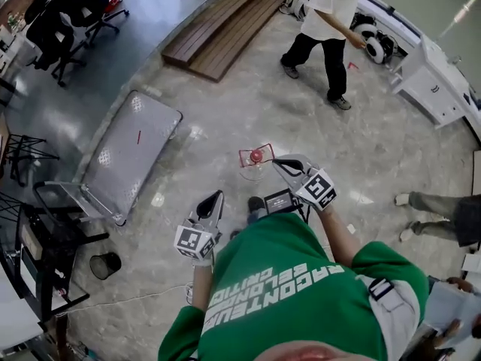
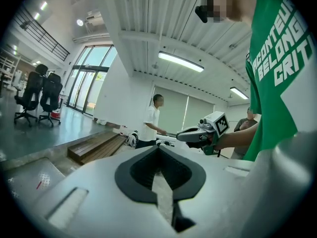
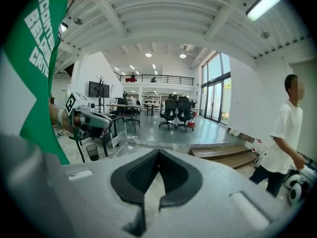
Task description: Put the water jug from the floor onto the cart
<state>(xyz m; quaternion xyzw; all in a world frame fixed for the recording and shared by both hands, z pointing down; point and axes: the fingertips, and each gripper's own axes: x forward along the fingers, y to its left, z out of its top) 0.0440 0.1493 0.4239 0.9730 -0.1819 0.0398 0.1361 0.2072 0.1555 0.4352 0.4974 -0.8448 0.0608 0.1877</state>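
The water jug, clear with a red cap and red handle, stands on the marble floor just ahead of me. The cart is a flat grey platform trolley to the left, its handle at the near end; its deck also shows low left in the left gripper view. My right gripper is shut and empty, its tip just right of the jug. My left gripper is shut and empty, nearer me and left of the jug. Each gripper view shows the other gripper but not the jug.
A person in a white shirt walks at the far side near a wooden step platform. Office chairs stand far left, a black bin and black rack near left, a white cabinet right. Another person's legs are at the right.
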